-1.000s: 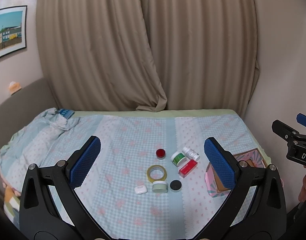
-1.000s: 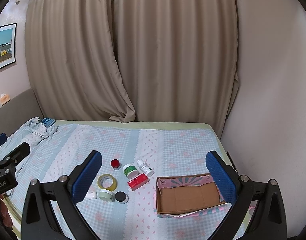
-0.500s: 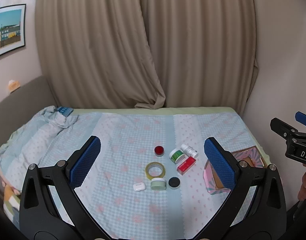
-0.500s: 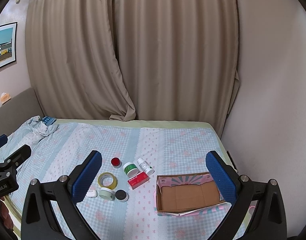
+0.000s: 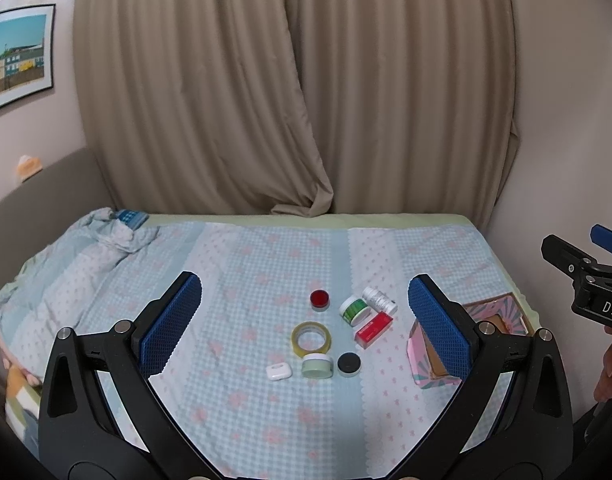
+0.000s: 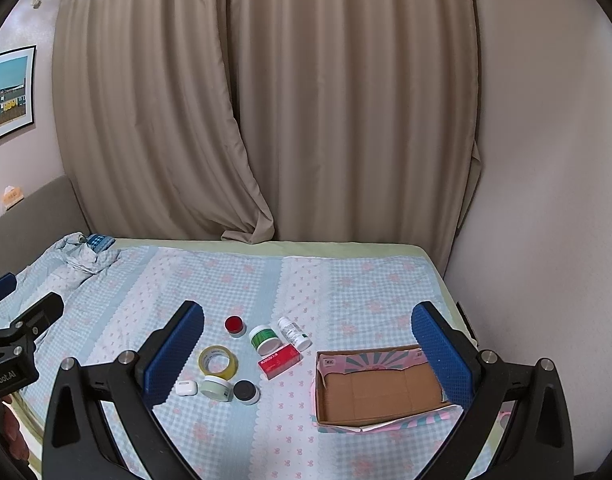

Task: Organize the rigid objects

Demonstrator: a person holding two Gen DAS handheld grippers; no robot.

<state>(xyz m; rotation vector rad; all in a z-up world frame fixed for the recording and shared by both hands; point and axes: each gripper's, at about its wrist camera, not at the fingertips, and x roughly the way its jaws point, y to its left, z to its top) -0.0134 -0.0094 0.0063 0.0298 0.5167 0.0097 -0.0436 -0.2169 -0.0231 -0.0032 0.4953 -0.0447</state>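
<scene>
Ahead of the spread claw fingers, a small cluster lies on the bedspread: a red-topped round jar [image 6: 234, 325] farthest off, then a green-labelled white tub [image 6: 264, 338] tilted on its side, touching a white bottle [image 6: 294, 333] lying flat. A red rectangular carton [image 6: 279, 361] rests just nearer. A yellowish tape ring [image 6: 218, 362] lies flat. Nearest are a white earbud case [image 6: 185, 387], a pale green round tin [image 6: 215, 387] and a black-lidded round jar [image 6: 245, 392]. An open pink-patterned cardboard box [image 6: 376, 390] sits beside the right finger.

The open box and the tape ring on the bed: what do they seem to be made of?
Open box: likely cardboard, with a plain matte brown inside and printed pink and teal walls. Tape ring: probably clear plastic tape, yellowish and glossy, wound on a ring.
</scene>
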